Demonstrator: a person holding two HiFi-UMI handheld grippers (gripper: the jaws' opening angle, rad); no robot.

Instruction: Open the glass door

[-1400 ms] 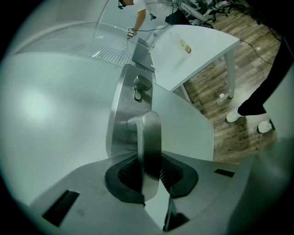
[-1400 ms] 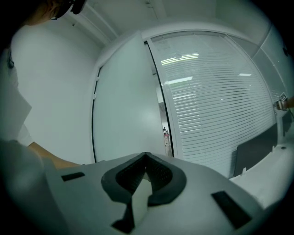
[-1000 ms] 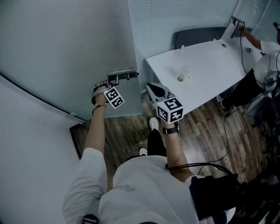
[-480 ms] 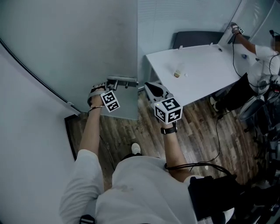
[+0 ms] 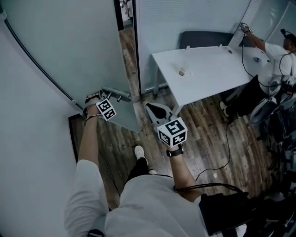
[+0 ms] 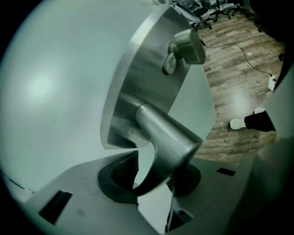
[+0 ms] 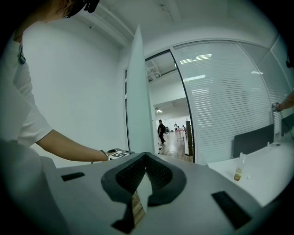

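The frosted glass door (image 5: 69, 55) stands swung inward, and the doorway (image 5: 127, 14) shows beyond its edge. In the head view my left gripper (image 5: 103, 92) is at the metal door handle (image 5: 115, 93). The left gripper view shows the handle's lever (image 6: 167, 133) running between the jaws of the left gripper (image 6: 151, 176), which are opening; a thin gap shows beside the left pad (image 6: 119, 176). The lever sits on a steel lock plate (image 6: 138, 87). My right gripper (image 5: 152, 110) hangs shut and empty beside the door's edge (image 7: 138, 92); its pads meet (image 7: 146, 160).
A white table (image 5: 217, 74) with a small bottle (image 5: 182, 71) stands to the right, a dark chair (image 5: 208, 38) behind it. A person (image 5: 277, 60) sits at its far end. A cable (image 5: 226, 148) lies on the wood floor. A blinded glass partition (image 5: 185, 18) flanks the doorway.
The door has swung further open toward me, uncovering the doorway. Both grippers have shifted left and nearer in the head view, the left one staying at the handle.
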